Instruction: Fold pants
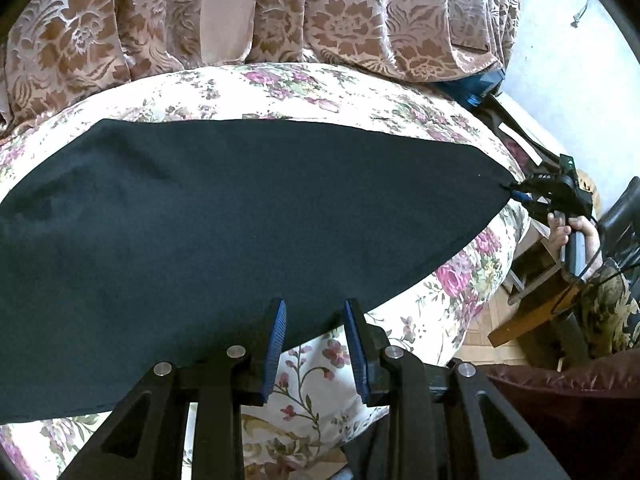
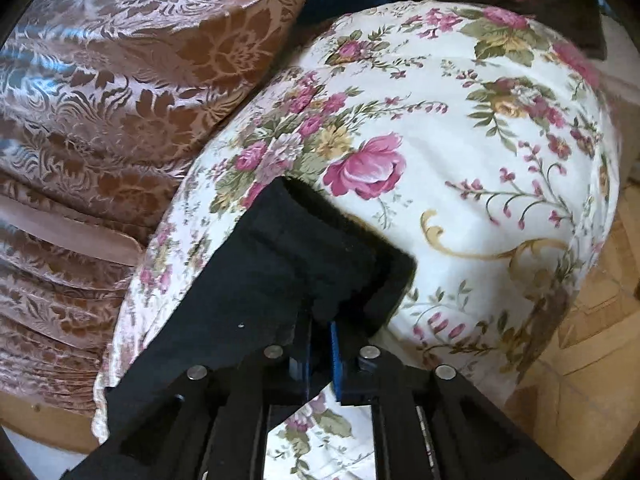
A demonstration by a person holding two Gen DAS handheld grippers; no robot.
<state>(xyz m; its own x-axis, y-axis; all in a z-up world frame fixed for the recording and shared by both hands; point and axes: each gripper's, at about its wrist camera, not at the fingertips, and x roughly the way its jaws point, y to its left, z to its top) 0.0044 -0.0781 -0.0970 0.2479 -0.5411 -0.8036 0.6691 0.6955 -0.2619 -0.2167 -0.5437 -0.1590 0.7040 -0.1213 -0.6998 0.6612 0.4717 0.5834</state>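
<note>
Black pants (image 1: pixel 240 216) lay flat on the floral bedspread (image 1: pixel 460 280) — right gripper (image 2: pixel 320 344) pinched one end, left gripper (image 1: pixel 314 328) gaped empty at the near edge — folding seemingly barely begun.

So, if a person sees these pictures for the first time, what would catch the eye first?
First the black pants, spread flat across the flowered bedcover and filling the middle of the left wrist view. Next the right gripper pinching the pants' far right tip, while the left gripper stands open at their near edge. Behind hangs a brown patterned curtain.
</note>
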